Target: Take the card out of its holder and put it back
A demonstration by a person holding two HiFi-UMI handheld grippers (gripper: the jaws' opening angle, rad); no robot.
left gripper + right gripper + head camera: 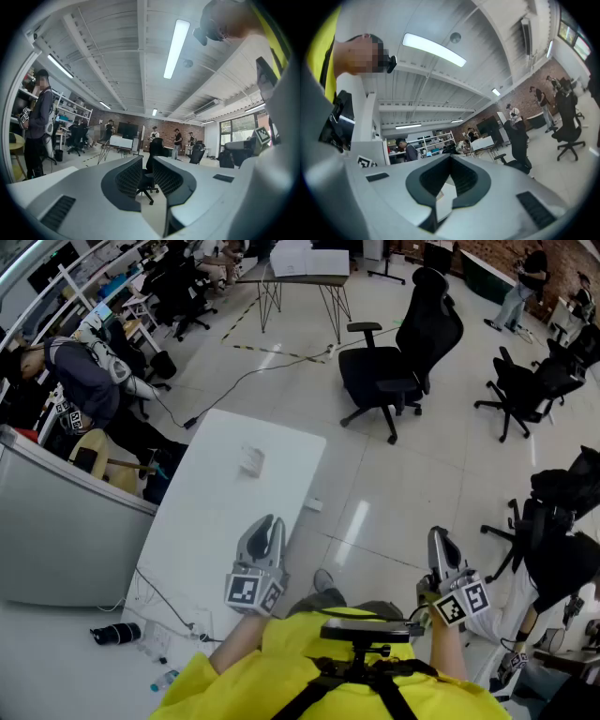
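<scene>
A small pale card holder [250, 460] lies alone on the white table [216, 549]; I cannot make out the card in it. My left gripper [270, 523] hovers over the table's near right edge, well short of the holder, and points forward. In the left gripper view its jaws [146, 161] stand a narrow gap apart with nothing between them. My right gripper [438, 538] is raised over the floor to the right of the table. Its fingertips [450, 157] meet and hold nothing.
A grey partition [56, 531] borders the table's left side. A black office chair [403, 352] stands beyond the table, with more chairs [525, 390] at the right. A cable [234, 381] runs across the floor. A bottle [117, 632] lies near the table's front left corner.
</scene>
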